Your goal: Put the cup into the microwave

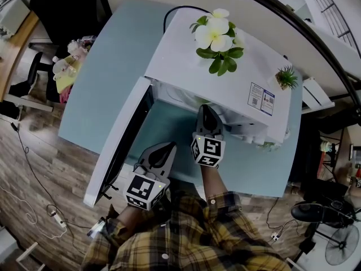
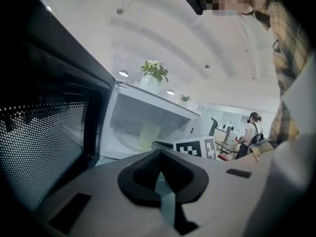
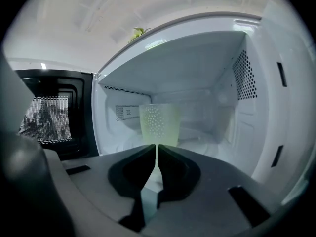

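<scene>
Jaws of the right gripper (image 3: pixel 157 149) are seen pressed together with nothing between them, and the cup (image 3: pixel 159 125) is gripped by neither pad. It stands upright straight ahead of the closed tips, in the middle of the microwave (image 3: pixel 197 63) cavity. Its foot is hidden behind the tips, so the gap cannot be judged exactly, but it appears to be set a little further back. The placing is judged to be done, and the step in hand is taken to be the retreat. The right gripper would best be drawn straight back along its own line, kept level and central, so that the cup is not nudged and the cavity walls are not brushed. The left gripper (image 2: pixel 159 154) is likewise closed on nothing and is held outside the opening, beside the open door (image 1: pixel 121 140), with the cup well ahead of it. The door is left wide open above the table (image 1: pixel 107 78)
</scene>
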A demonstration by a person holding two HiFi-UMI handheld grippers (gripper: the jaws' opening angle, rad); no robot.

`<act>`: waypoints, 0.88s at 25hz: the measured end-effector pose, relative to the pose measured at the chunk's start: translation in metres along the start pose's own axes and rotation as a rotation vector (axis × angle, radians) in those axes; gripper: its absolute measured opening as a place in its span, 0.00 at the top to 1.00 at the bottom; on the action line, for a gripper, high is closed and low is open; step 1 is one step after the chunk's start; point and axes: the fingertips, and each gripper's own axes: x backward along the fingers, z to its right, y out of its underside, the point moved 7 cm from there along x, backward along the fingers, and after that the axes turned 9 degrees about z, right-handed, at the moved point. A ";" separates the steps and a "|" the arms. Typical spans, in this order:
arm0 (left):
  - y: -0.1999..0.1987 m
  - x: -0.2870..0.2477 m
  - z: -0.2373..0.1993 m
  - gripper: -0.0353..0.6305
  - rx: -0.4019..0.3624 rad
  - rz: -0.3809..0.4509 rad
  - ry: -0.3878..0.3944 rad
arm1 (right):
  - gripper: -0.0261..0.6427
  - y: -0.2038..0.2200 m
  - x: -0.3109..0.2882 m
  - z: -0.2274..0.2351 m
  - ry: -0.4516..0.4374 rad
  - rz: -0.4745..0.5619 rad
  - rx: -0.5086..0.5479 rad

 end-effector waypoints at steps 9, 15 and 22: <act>-0.007 -0.002 0.000 0.96 -0.013 0.011 -0.001 | 0.93 -0.008 0.007 0.002 -0.017 0.007 -0.004; -0.016 -0.003 0.001 0.96 -0.031 0.032 -0.003 | 0.93 -0.019 0.019 0.004 -0.036 0.018 -0.007; -0.029 -0.002 0.008 0.96 -0.059 0.069 -0.002 | 0.93 -0.041 0.044 0.010 -0.063 0.050 -0.018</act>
